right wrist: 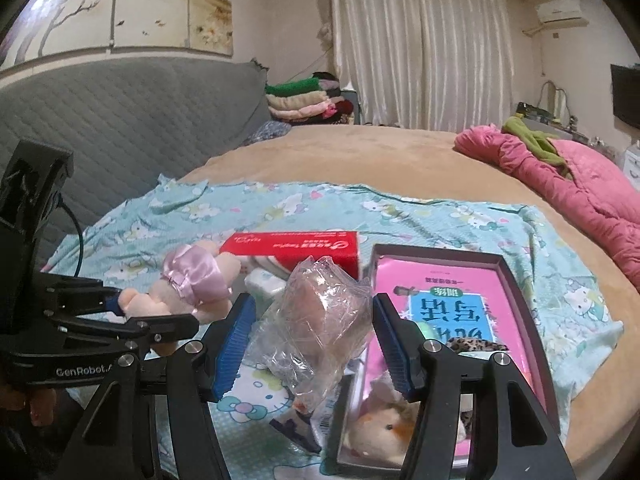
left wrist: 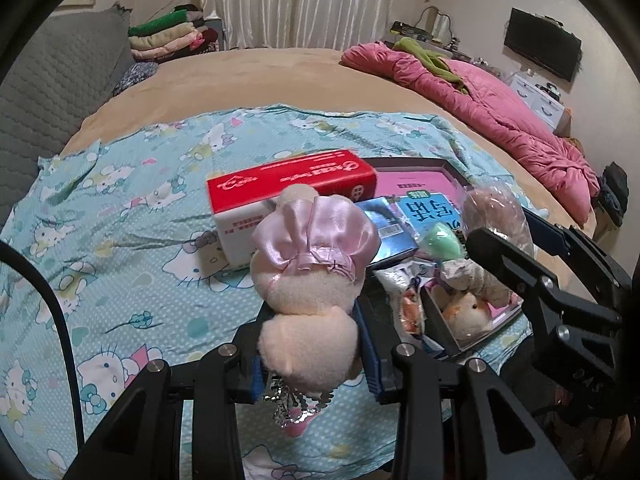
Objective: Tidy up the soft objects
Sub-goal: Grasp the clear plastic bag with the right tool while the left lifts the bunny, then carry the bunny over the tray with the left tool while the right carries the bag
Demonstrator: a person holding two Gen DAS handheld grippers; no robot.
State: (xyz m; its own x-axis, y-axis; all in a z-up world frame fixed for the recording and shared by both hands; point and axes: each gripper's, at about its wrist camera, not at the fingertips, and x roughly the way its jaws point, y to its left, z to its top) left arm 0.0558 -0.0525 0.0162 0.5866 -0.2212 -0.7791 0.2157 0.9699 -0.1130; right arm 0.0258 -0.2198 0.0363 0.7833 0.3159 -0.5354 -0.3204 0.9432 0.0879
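My left gripper [left wrist: 310,340] is shut on a cream plush doll in a pink satin dress [left wrist: 312,256], held above the Hello Kitty sheet [left wrist: 120,208]; the doll also shows in the right wrist view [right wrist: 192,284]. My right gripper [right wrist: 314,344] is closed on a pink plush wrapped in a clear plastic bag [right wrist: 320,320], seen in the left wrist view too [left wrist: 498,212]. A dark-rimmed shallow box [right wrist: 516,280] lies to the right, holding a pink booklet [right wrist: 448,300] and a white-and-orange plush [right wrist: 380,428].
A red and white tissue pack [left wrist: 288,196] lies behind the doll. A green egg-shaped sponge [left wrist: 440,240] and packets sit by the box. A pink quilt [left wrist: 500,112] lies at the bed's right; a grey headboard [right wrist: 120,120] is on the left.
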